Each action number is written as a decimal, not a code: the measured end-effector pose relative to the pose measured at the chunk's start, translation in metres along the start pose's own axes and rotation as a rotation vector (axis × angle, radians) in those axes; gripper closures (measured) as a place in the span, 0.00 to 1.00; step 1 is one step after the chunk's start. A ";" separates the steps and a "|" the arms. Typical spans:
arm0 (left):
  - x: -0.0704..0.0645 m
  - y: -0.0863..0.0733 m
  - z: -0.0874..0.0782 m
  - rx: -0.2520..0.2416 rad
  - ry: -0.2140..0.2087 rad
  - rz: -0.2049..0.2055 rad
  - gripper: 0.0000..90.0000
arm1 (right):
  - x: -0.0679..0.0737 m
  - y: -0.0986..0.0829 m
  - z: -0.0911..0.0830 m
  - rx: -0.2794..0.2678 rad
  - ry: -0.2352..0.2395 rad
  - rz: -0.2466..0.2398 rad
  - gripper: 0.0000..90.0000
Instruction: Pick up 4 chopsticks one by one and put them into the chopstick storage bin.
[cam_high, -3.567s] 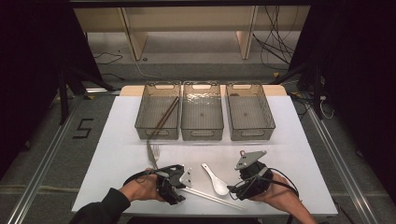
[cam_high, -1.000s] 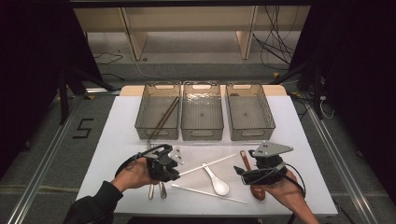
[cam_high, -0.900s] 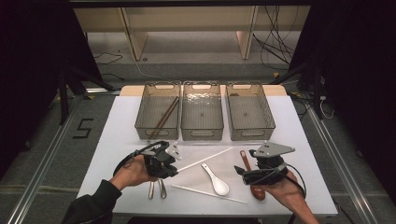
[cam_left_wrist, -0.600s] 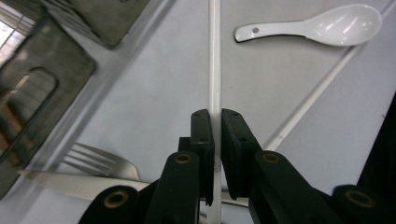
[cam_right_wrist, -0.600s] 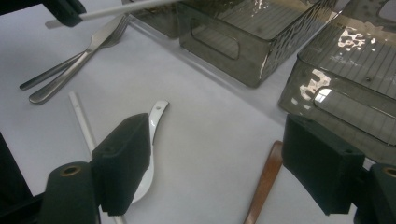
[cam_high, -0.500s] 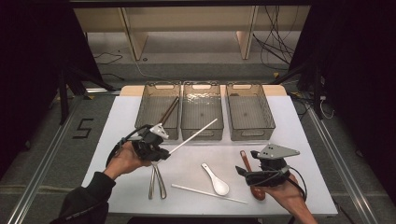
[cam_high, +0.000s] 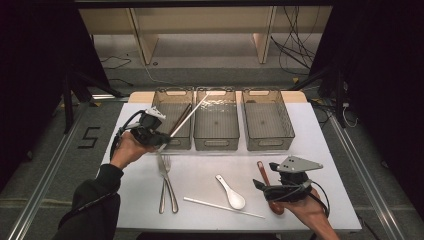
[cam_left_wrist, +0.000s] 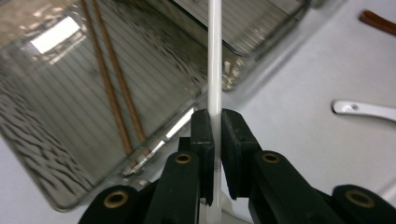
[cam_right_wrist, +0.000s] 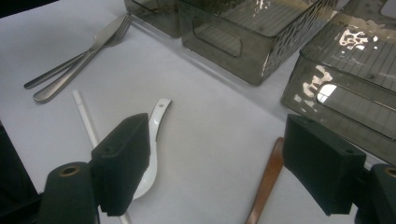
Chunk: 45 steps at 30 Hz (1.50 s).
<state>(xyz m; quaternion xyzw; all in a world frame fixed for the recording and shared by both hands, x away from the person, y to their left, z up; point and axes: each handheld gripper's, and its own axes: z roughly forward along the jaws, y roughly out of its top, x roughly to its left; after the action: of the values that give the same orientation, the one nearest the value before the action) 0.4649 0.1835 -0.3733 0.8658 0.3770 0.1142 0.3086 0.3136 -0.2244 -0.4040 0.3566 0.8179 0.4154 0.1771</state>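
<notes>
My left gripper (cam_high: 161, 135) (cam_left_wrist: 217, 140) is shut on a white chopstick (cam_high: 192, 111) (cam_left_wrist: 215, 65) and holds it in the air. The stick slants up and right over the left bin (cam_high: 165, 107), which holds two brown chopsticks (cam_high: 179, 119) (cam_left_wrist: 109, 79). A second white chopstick (cam_high: 222, 207) (cam_right_wrist: 85, 116) lies on the table near the front edge. My right gripper (cam_high: 262, 189) (cam_right_wrist: 219, 168) is open low over the table. The white spoon (cam_high: 231, 192) (cam_right_wrist: 160, 114) is by its left jaw, and the brown spoon (cam_high: 264, 175) (cam_right_wrist: 267, 179) lies between the jaws.
Three clear grey bins stand in a row at the back: left, middle (cam_high: 216, 137) (cam_right_wrist: 243, 32) and right (cam_high: 270, 137) (cam_right_wrist: 345, 79). A fork and a knife (cam_high: 166, 182) (cam_right_wrist: 77, 63) lie side by side on the white table (cam_high: 205, 165), front left.
My left gripper has lifted one white chopstick off the table and carried it back and left, up to the left bin. The right gripper has barely moved.
</notes>
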 end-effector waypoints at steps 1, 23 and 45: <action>0.003 0.003 0.000 0.000 0.014 -0.009 0.93 | 0.000 0.000 0.000 0.000 -0.003 0.001 0.27; 0.051 0.016 0.023 -0.001 0.152 -0.116 0.93 | 0.001 -0.001 0.001 0.002 0.009 -0.006 0.27; 0.050 0.011 0.029 -0.005 0.160 -0.201 0.51 | 0.003 0.000 0.000 0.001 0.016 -0.012 0.28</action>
<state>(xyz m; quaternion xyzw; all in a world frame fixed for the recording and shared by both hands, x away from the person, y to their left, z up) 0.5187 0.2009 -0.3909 0.8109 0.4851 0.1522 0.2897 0.3116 -0.2226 -0.4039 0.3484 0.8217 0.4168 0.1726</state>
